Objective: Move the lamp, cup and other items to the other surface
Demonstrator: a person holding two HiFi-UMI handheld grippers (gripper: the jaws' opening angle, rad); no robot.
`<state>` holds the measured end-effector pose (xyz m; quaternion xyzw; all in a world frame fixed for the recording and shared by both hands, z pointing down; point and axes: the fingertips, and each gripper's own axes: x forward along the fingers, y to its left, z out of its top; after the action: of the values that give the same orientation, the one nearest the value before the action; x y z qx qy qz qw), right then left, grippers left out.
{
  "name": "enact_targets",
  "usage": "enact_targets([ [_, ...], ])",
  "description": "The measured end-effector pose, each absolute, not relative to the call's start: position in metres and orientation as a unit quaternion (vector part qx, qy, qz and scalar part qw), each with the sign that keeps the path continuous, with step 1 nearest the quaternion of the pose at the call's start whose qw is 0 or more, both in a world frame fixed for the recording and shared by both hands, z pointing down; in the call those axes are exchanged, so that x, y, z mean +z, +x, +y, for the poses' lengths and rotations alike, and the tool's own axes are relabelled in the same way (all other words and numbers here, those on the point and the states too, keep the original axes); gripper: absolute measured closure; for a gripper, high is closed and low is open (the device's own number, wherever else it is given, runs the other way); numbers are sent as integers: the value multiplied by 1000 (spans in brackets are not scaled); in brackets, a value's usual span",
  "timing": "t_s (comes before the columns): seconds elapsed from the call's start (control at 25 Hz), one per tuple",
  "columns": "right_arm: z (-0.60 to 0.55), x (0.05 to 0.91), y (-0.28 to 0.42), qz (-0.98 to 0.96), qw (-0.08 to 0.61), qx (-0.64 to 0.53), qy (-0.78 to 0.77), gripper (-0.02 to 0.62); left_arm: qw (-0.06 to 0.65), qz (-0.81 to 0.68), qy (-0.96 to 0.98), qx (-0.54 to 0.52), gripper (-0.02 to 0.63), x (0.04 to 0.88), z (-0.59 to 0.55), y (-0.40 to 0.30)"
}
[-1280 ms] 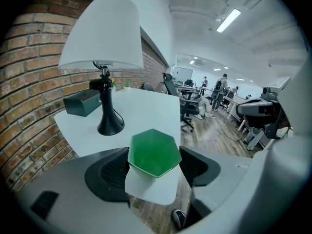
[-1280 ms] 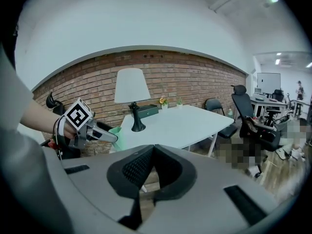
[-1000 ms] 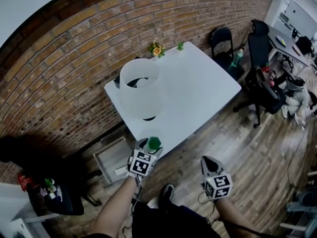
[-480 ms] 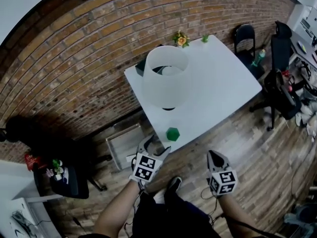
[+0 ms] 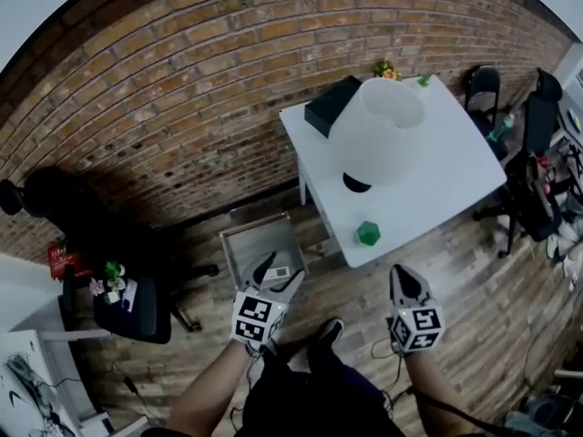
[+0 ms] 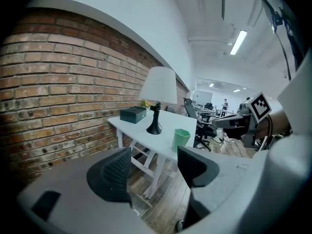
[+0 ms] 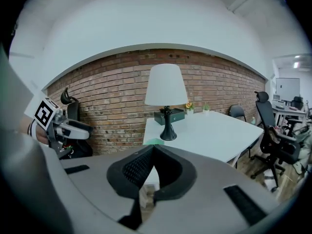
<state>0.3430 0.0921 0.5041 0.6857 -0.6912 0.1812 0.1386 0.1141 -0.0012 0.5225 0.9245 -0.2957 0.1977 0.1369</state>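
A white-shaded lamp on a black base stands on the white table. A green cup stands upright near the table's front corner, in front of the lamp. My left gripper hangs over the floor, well left of and below the cup; its jaws are closing with nothing between them. In the left gripper view the cup and the lamp show beyond the left gripper. My right gripper is shut and empty, just short of the table's front edge.
A dark box, flowers and a small plant sit at the table's back by the brick wall. A metal tray lies on the floor left of the table. A black chair stands far left, office chairs right.
My left gripper let go of the green cup, which now stands on the table, and drew back and left. The view swung left, so the table sits further right.
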Motion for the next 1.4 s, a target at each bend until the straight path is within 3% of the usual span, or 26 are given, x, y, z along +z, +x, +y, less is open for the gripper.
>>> enact_targets([
  [0.4,64,487,205,-705,129,164,678,591,162,-317,917,183,457,520,4,-52],
  [0.68,55,498,124,-726,153,156,652,591,165,-327,913,180,507,526,11,-133],
  [1.0,29,573,74,-759,252,167,576,591,196,-365,887,204,508,577,15,-187],
  [1.16,5,637,69,-778,268,169,543,589,221,-382,869,223,487,621,16,-196],
  [1.4,-16,733,37,-826,301,165,447,523,243,-397,844,267,447,680,22,-197],
])
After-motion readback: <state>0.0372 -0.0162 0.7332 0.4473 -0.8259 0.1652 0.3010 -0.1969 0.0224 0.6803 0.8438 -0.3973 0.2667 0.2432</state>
